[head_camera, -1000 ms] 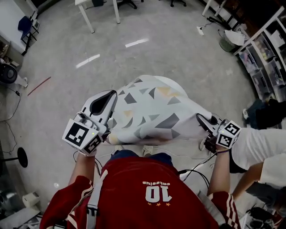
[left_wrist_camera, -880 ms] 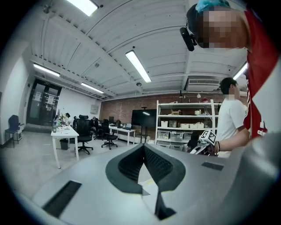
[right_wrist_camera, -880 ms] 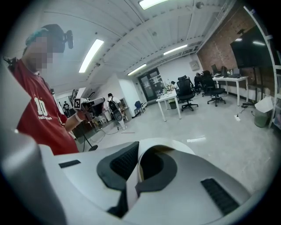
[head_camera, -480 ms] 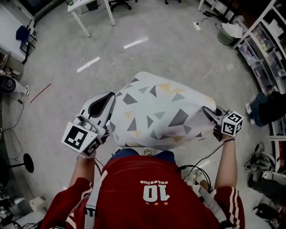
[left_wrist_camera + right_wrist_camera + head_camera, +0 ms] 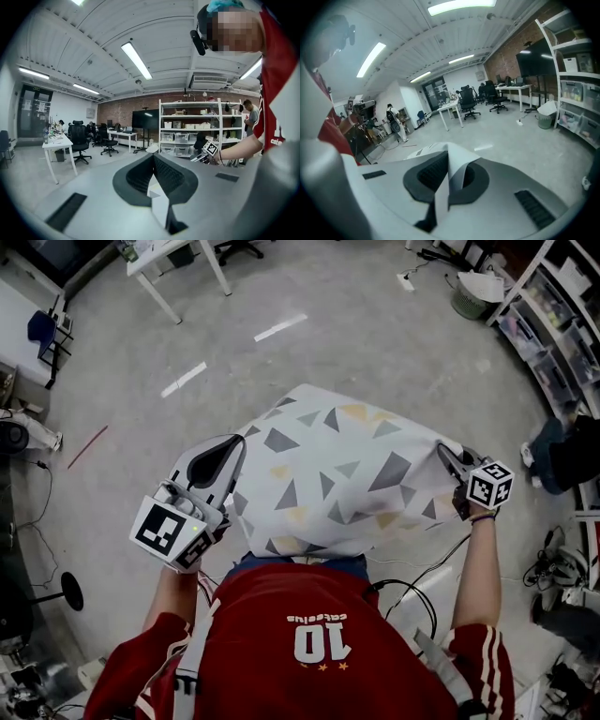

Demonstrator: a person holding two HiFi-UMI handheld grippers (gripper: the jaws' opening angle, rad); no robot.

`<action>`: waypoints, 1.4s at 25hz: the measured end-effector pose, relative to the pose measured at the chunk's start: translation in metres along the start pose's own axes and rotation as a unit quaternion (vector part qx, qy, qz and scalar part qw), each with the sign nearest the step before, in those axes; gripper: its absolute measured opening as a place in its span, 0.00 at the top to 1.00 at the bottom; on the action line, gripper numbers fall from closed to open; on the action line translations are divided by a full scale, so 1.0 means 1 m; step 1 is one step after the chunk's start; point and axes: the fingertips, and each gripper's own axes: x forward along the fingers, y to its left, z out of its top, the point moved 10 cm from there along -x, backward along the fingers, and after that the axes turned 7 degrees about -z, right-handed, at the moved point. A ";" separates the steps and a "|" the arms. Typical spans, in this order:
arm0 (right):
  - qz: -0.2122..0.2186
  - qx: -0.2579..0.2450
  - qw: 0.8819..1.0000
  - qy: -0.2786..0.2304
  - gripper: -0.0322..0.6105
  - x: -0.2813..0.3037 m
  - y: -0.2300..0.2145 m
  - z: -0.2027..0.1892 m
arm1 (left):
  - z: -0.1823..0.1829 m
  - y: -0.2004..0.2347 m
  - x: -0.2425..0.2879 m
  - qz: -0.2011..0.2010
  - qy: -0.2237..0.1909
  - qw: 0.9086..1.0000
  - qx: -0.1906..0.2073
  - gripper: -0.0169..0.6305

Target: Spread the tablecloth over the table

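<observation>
The tablecloth (image 5: 337,470) hangs in the air in front of your chest, pulled out between your two claws above the grey floor (image 5: 375,343). It is thin white fabric printed with scattered grey and pale yellow triangles. Its top bulges into a soft dome, and the near hem drops just ahead of your red shirt (image 5: 309,643).

Your left claw (image 5: 230,451) is clenched on the cloth's left edge. In the left gripper view its ribbed dark pads (image 5: 166,176) meet, with a folded white corner of cloth pinched between them. Your right claw (image 5: 444,454) is clenched on the opposite edge. In the right gripper view a strip of fabric curls up out of the closed jaws and back over the claw's grey shell.

Both of your forearms reach forward, well apart. The left forearm (image 5: 173,589) comes out of a red sleeve and angles the claw towards the cloth's upper left. The right forearm (image 5: 476,563) is bare and nearly straight, with its marker cube (image 5: 489,486) beside the cloth's right corner.

Further out, a white tabletop (image 5: 173,251) on thin legs stands at the far left, and metal shelving (image 5: 553,310) with bins runs along the right side
</observation>
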 end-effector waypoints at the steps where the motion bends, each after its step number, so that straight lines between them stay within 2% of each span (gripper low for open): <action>1: -0.003 0.007 1.000 0.003 0.93 0.004 -0.006 -0.005 | 0.000 0.000 0.003 -0.001 0.005 1.000 0.005 0.96; 6: -0.045 0.028 0.998 0.014 0.90 0.022 -0.028 -0.033 | -0.009 0.010 0.004 0.001 0.024 1.000 0.011 0.96; 15: -0.152 0.029 0.987 0.041 0.65 0.035 -0.040 -0.050 | -0.006 0.023 0.008 0.000 0.027 1.000 0.013 0.96; 20: -0.168 0.033 0.984 0.047 0.63 0.033 -0.045 -0.051 | -0.012 0.025 0.007 -0.002 0.027 0.999 0.018 0.96; 25: -0.190 0.042 0.981 0.015 0.63 0.023 -0.049 -0.046 | -0.017 0.026 0.003 -0.002 0.028 1.000 0.014 0.96; 32: -0.184 0.020 0.983 -0.005 0.63 0.028 -0.028 -0.032 | -0.016 0.026 0.003 -0.001 0.022 1.000 0.011 0.96; 35: -0.196 0.014 0.980 -0.021 0.63 0.029 -0.014 -0.028 | -0.016 0.026 -0.001 0.001 0.020 1.000 0.016 0.96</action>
